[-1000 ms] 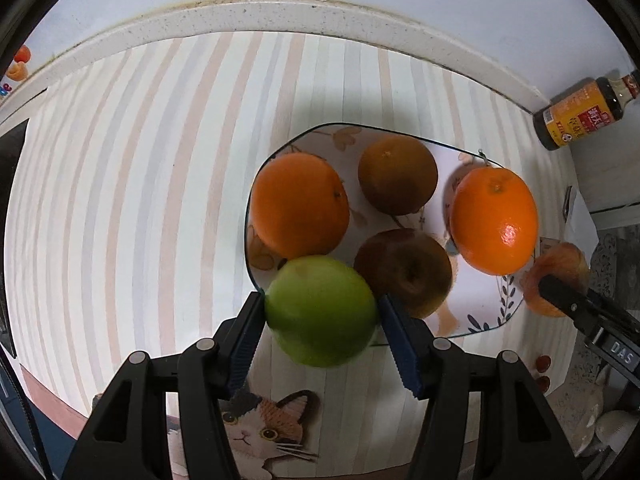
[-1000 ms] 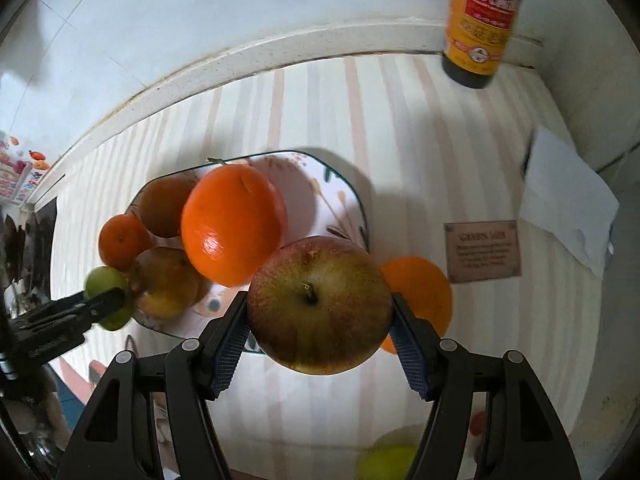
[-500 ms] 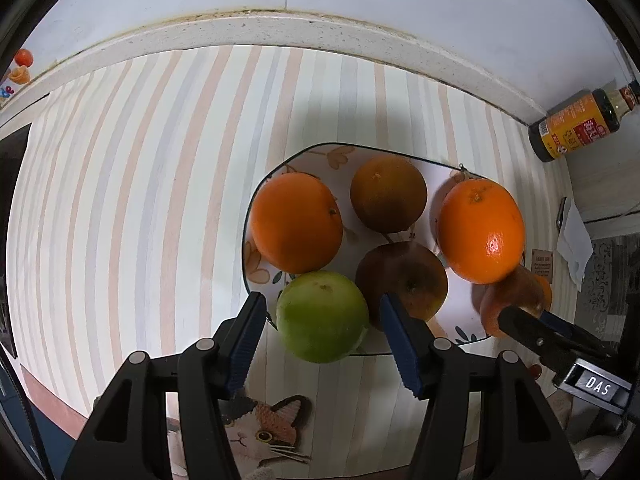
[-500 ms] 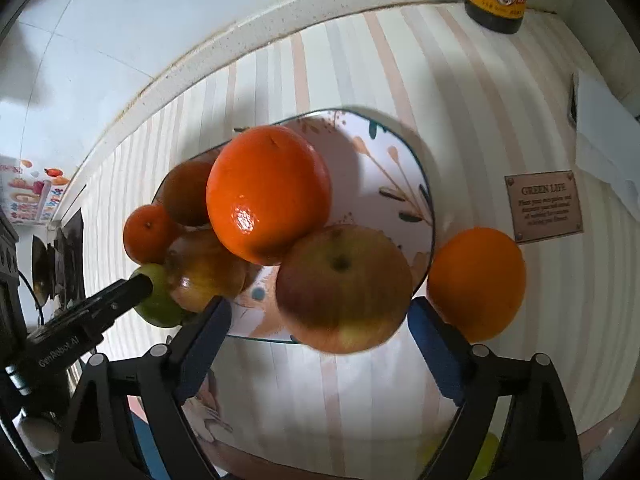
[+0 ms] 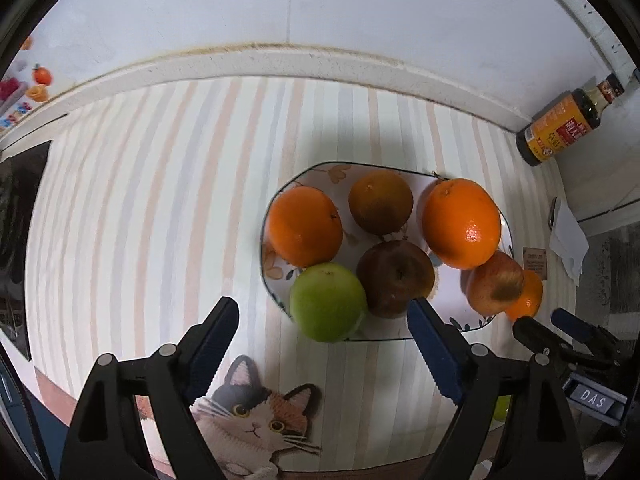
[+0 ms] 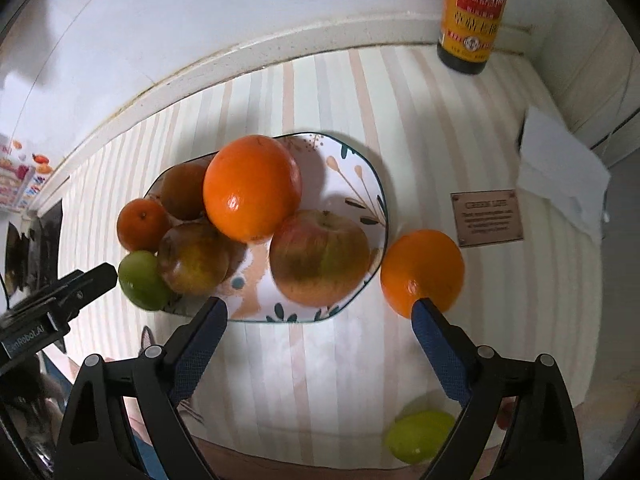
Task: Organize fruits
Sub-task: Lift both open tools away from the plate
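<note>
Left gripper [image 5: 322,330] jaws opening, pads clear of green apple [image 5: 328,302] lying between them on plate [image 5: 416,338] edge.

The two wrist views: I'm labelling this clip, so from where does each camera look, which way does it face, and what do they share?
Left wrist: rides the left gripper, looking steeply down along its two fingers, jaws opening with nothing between them, at the green apple on the plate; the right gripper shows at right.
Right wrist: rides the right gripper, looking steeply down at the red apple; jaws opening, clear of it; the left gripper shows at left.
Shared: plate, fruit, sauce bottle, striped cloth.
</note>
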{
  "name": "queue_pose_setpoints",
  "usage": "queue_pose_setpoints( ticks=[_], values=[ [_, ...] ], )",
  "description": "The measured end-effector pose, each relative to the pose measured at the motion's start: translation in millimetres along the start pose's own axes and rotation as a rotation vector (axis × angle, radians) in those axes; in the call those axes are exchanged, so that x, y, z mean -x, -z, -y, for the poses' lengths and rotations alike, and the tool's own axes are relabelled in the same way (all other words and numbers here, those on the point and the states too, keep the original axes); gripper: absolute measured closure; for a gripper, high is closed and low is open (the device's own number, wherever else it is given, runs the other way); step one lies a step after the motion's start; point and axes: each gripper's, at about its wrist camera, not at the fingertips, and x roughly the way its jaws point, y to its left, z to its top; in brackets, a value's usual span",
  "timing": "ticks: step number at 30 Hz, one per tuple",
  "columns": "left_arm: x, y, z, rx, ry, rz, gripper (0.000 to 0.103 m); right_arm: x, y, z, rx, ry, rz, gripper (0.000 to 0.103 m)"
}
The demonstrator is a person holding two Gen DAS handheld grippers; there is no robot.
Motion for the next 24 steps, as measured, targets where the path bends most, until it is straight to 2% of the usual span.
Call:
queue_pose_setpoints(
  ticks=[7, 16, 24],
  values=[
    [31.5, 29.1, 8.1, -0.036, -0.066, 0.066, 0.017, 39.7, 24.5, -11.9, 0.042, 0.041, 0.056, 0.007],
    [86.5, 63.4, 18.8, -0.078, -0.081, 0.151, 0.017, 98.3, 59.4, -27.1, 0.089, 0.042, 0.152, 0.007],
    [137.9, 91.7, 30.8, -0.104, -0.053, 0.238, 0.017, 158.8, 92.2, -38.1, 0.110, 0.037, 0.249, 0.007]
  ],
)
